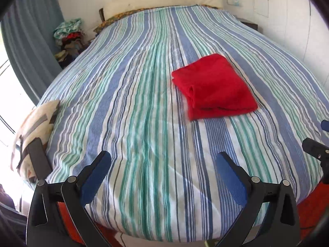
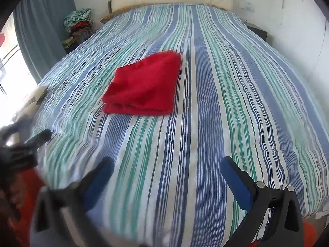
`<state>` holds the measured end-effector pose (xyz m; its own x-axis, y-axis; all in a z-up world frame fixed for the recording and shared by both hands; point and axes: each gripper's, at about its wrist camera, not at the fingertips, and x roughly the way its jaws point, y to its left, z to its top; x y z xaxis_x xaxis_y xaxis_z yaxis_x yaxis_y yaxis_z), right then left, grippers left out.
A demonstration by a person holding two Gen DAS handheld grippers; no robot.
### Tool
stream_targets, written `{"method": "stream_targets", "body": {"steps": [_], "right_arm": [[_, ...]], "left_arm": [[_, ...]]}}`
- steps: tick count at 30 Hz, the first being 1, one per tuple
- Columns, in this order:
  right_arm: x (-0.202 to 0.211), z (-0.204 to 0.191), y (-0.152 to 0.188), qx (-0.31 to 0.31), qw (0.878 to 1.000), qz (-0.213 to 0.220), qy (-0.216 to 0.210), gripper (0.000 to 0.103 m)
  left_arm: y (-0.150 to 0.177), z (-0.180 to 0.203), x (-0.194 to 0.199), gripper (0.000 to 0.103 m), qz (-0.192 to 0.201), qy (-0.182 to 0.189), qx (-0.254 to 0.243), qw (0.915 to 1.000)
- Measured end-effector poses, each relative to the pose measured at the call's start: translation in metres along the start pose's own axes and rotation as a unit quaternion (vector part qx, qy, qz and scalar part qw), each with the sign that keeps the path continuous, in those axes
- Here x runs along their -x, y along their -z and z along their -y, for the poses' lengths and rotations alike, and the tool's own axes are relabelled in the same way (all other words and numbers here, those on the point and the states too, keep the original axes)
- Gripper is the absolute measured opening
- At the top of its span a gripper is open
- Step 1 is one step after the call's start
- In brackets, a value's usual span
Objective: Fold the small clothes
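Red cloth (image 1: 213,86), folded in a neat stack on the striped bed (image 1: 127,107). Left gripper (image 1: 163,161) and right gripper (image 2: 167,165) wide apart, holding nothing, low near the bed's edge. Might bump the stack and undo the folds.

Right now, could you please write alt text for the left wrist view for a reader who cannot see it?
A folded red cloth lies on a blue, green and white striped bedspread, ahead and right of the open, empty left gripper. A patterned cushion sits at the bed's left edge, a clothes pile stands beyond it, and the right gripper shows at the right edge.
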<state>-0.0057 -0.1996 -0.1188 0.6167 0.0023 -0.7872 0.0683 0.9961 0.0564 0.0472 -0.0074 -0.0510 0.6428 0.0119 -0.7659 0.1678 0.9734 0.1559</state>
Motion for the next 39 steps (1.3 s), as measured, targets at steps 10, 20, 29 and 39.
{"method": "stream_targets", "body": {"steps": [10,20,29,39], "right_arm": [[0.049,-0.04,-0.011,0.033,0.999,0.012,0.016,0.102],[0.054,-0.047,-0.008,0.033,0.999,-0.013,0.028,0.102],[0.061,-0.055,-0.01,0.032,0.999,-0.012,0.037,0.102],[0.069,-0.061,-0.014,0.051,0.996,-0.009,0.074,0.102]], "left_arm": [[-0.003,0.009,0.027,0.102,-0.014,-0.002,-0.008,0.9999],[-0.001,0.002,0.037,0.102,-0.026,0.022,0.01,0.9994],[-0.003,0.0,0.036,0.102,-0.035,0.02,0.015,0.9991],[-0.004,0.004,0.034,0.103,-0.05,0.003,0.007,0.9987]]}}
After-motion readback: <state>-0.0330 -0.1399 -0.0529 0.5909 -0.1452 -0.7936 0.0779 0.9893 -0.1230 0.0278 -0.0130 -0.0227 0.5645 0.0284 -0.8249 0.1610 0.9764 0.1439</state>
